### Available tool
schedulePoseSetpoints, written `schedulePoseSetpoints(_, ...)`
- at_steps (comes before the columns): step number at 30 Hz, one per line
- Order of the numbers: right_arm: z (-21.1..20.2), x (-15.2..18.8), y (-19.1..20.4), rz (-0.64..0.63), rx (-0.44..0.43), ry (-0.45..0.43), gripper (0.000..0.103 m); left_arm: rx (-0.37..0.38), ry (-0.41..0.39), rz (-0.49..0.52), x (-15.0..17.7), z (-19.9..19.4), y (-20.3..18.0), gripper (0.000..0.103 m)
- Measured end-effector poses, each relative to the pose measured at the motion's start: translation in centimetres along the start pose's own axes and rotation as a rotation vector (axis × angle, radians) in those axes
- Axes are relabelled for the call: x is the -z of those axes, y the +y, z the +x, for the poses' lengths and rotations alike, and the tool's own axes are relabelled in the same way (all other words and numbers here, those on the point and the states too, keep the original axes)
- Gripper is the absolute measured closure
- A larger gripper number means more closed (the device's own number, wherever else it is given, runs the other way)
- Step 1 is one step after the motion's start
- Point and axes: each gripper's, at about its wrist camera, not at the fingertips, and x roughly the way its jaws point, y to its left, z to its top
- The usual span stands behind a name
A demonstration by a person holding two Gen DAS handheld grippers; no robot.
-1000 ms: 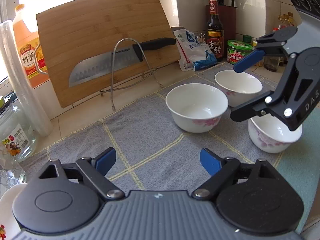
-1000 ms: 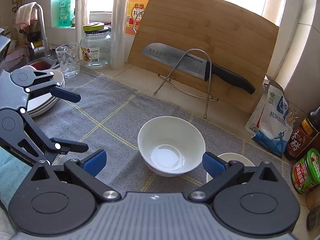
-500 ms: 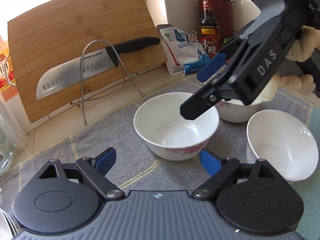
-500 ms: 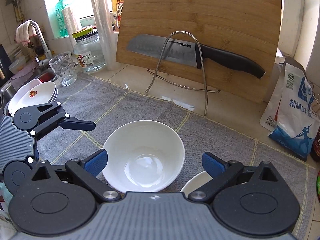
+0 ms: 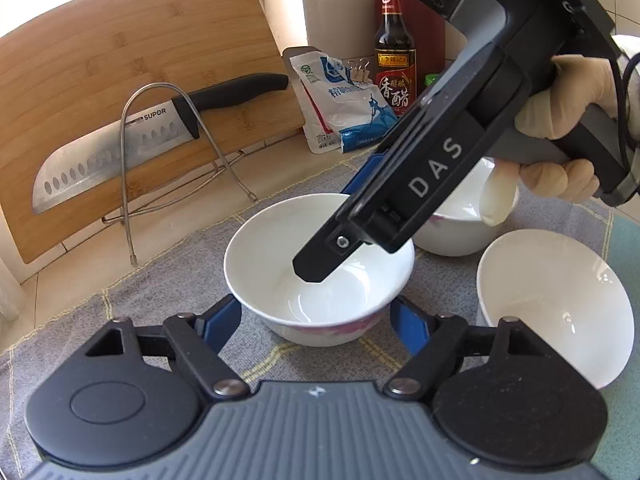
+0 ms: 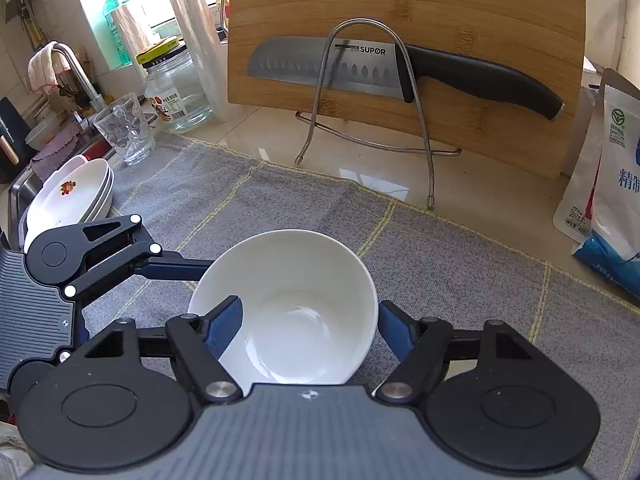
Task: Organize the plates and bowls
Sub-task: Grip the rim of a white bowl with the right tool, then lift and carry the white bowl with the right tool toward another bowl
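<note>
While astride bowl [image 6: 288, 308]: right fingers [image 6: 224, 326]

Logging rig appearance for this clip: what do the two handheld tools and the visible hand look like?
Both tools are black linkages with blue finger pads on ribbed grey bodies. The right tool carries white "DAS" lettering and a black cable at its handle. The hand holding it wears a cream glove. The left tool looks identical.

Bright window daylight, fisheye-warped edges
</note>
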Motion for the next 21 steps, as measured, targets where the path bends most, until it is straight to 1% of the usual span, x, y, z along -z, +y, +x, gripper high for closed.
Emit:
schedulePoseSetpoints(7,-0.1,-0.1,-0.1,0.031,-0.003,-0.003,0.026,0.007,0.003,-0.009,-0.1,0.1,0.2,0.022)
schedulePoseSetpoints(11,-0.3,-0.3,0.3,0.027,-0.004,-0.008,0.026,0.007,0.010,-0.020,-0.1,-0.1,0.3,0.022)
schedulePoseSetpoints(16,-1.1,-0.6,1.4,0.006,-0.022,-0.018,0.026,-0.007,0.013,-0.038,0.2,-1.2,0.4,0.022)
schedulePoseSetpoints(21,-1.8,-0.7,3.3,-0.026,-0.050,-0.028,0.026,-0.032,0.021,-0.055,0.6,-3.1,0.5,0.022)
